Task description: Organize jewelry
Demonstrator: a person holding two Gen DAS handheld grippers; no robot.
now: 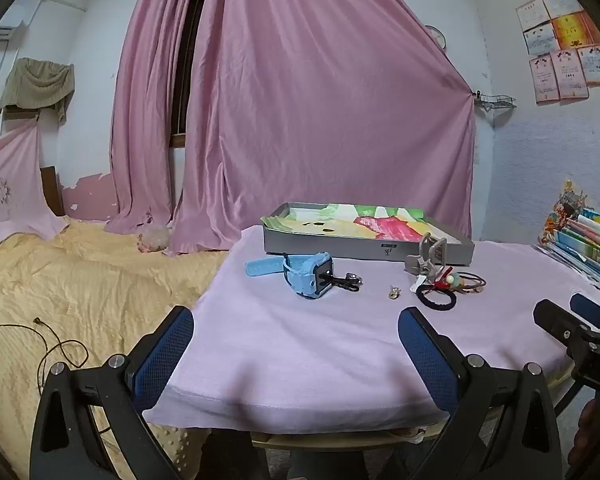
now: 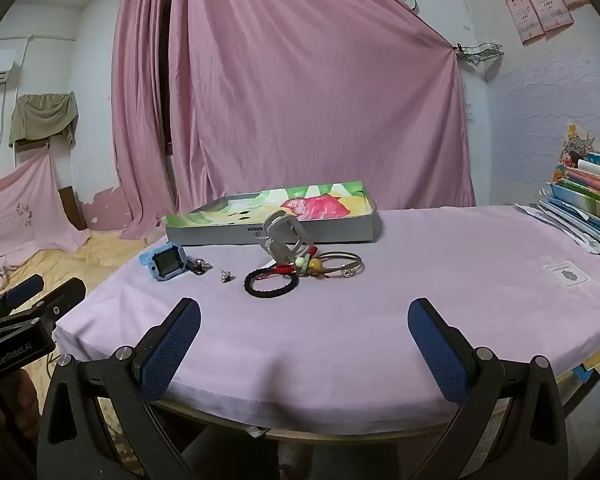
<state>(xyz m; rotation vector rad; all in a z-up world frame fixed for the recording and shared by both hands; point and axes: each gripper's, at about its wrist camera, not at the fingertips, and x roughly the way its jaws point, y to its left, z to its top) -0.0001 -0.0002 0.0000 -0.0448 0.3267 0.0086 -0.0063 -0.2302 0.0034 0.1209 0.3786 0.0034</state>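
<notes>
A grey box (image 1: pixel 364 246) (image 2: pixel 332 231) lined with colourful paper stands at the back of the pink-clothed table (image 1: pixel 320 352) (image 2: pixel 440 288). In front of it lie a blue watch (image 1: pixel 308 274) (image 2: pixel 165 265), a small ring (image 1: pixel 353 279) (image 2: pixel 204 266), a small earring (image 1: pixel 394 292) (image 2: pixel 225 276), a grey hair claw (image 1: pixel 426 258) (image 2: pixel 284 236), a black hair tie (image 1: pixel 436 297) (image 2: pixel 271 282) and beaded bracelets (image 1: pixel 466 280) (image 2: pixel 332 266). My left gripper (image 1: pixel 296 340) and right gripper (image 2: pixel 304 332) are both open and empty, near the table's front edge.
A bed with a yellow blanket (image 1: pixel 80 280) lies to the left, with a dark cord (image 1: pixel 56 344) on it. A stack of books and papers (image 1: pixel 584 240) (image 2: pixel 588 200) sits at the table's right. Pink curtains (image 1: pixel 300 100) hang behind.
</notes>
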